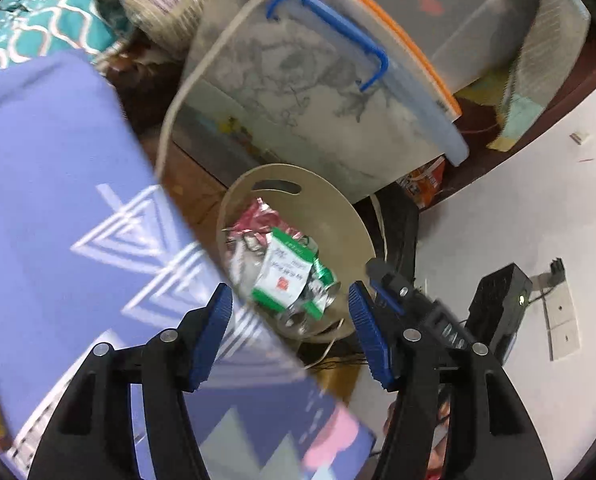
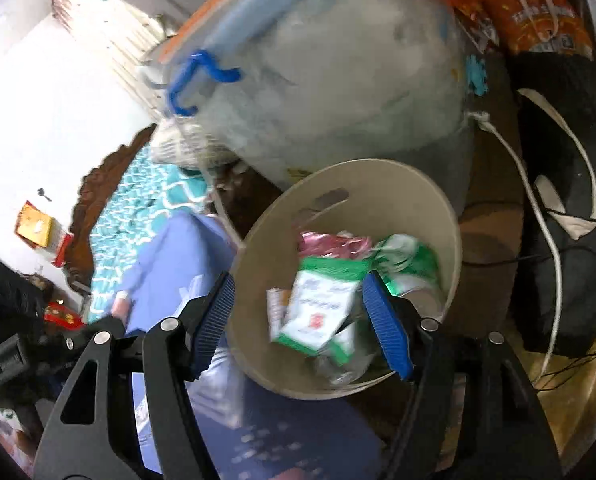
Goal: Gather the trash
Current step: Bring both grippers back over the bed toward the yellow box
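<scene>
Both grippers, left gripper (image 1: 290,328) and right gripper (image 2: 299,324), gape empty above beige bin (image 2: 425,188) (green-white wrapper (image 2: 317,312) inside).

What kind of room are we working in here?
Most likely a cluttered bedroom. A bed with a teal patterned cover and a blue blanket sits beside a lidded storage tub, and a beige bin half full of wrappers stands below both open grippers.
</scene>
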Available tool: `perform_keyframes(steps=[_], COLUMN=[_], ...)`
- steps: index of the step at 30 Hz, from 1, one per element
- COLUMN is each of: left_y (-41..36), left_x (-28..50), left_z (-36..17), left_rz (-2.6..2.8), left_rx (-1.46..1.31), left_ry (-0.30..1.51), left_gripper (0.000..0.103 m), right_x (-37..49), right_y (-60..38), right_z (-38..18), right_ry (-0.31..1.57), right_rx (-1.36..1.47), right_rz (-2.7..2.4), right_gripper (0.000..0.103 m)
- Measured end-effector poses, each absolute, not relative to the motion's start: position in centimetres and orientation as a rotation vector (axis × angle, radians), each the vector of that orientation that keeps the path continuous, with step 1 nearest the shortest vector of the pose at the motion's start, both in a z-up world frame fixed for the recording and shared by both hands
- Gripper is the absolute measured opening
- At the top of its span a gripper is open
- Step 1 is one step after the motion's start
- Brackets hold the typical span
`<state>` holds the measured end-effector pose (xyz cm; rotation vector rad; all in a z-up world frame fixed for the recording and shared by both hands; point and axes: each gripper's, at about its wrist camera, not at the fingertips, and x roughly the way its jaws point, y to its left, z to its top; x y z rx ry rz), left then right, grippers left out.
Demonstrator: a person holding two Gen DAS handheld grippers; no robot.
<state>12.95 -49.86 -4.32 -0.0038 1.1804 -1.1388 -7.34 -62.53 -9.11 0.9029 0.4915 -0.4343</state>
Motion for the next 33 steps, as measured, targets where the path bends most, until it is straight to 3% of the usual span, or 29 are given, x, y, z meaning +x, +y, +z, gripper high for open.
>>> perform_keyframes(steps=[16, 22, 27, 33], left_y=[-12.5, -0.8, 5.2, 6.7], left_x=[16.2, 16.8, 16.7, 16.4], left_z=[-3.3, -5.1, -6.1, -7.0], left_rz=[-0.535, -0.287, -0.15, -0.078], left_rx=[-0.292, -0.326, -0.322, -0.24], left_ry=[0.941, 0.924, 0.913, 0.899], left_gripper=[0.058, 0.057, 0.056, 0.056], right_x=[5.5, 10.3, 13.6, 16.0], right_y=[-38.1, -34.2, -36.7, -35.2], right_z=[-8.1, -8.0, -9.8, -11.8], right_ry=[0.663, 0.722, 0.762, 0.836], right_rx=[0.769, 0.671, 0.635, 0.651], right_rz=[0.036, 0.056, -0.081, -0.027], right_gripper=[0.067, 0.065, 0.065, 0.051])
